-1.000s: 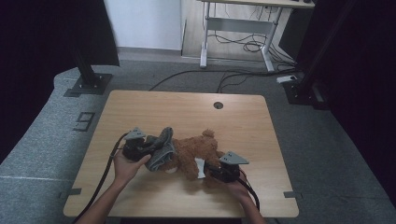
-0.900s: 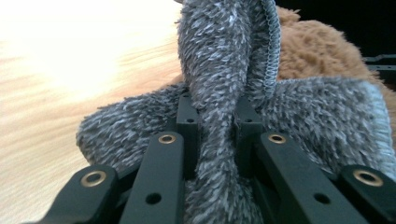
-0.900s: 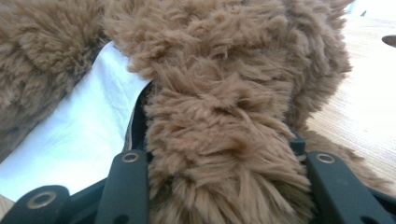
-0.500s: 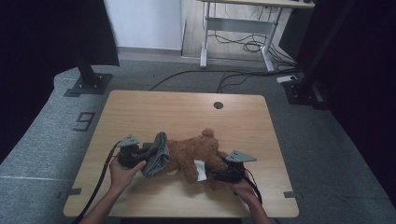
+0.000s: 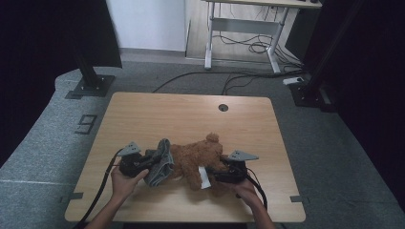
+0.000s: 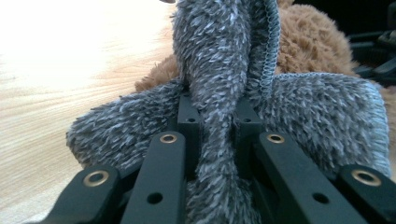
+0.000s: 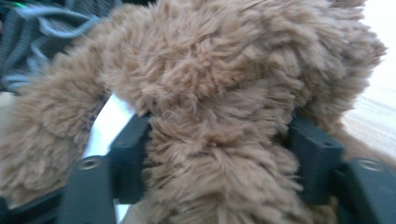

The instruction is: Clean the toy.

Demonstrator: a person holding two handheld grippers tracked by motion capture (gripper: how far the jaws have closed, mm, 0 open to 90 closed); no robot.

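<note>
One brown plush bear [image 5: 193, 157] and one grey fleece cloth [image 5: 160, 162] lie on the table [image 5: 191, 114]. The left gripper [image 6: 216, 123] is clamped tight on a fold of the cloth; the right gripper [image 7: 219, 154], jaws just closing, pinches the bear. The bear's white tag [image 5: 204, 177] is unreadable.

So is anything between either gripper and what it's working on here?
Nothing visible. The left gripper is already clamped on a fold of the grey fuzzy cloth, and the brown teddy bear sits directly between the right gripper jaws, pressed from both sides.

Toy bear [image 5: 196, 160] lies on counter [image 5: 191, 114], near its front edge. Cloth [image 5: 161, 162] touches bear's left side. Left gripper [image 5: 149, 161] left of cloth; right gripper [image 5: 218, 172] right of bear.
</note>
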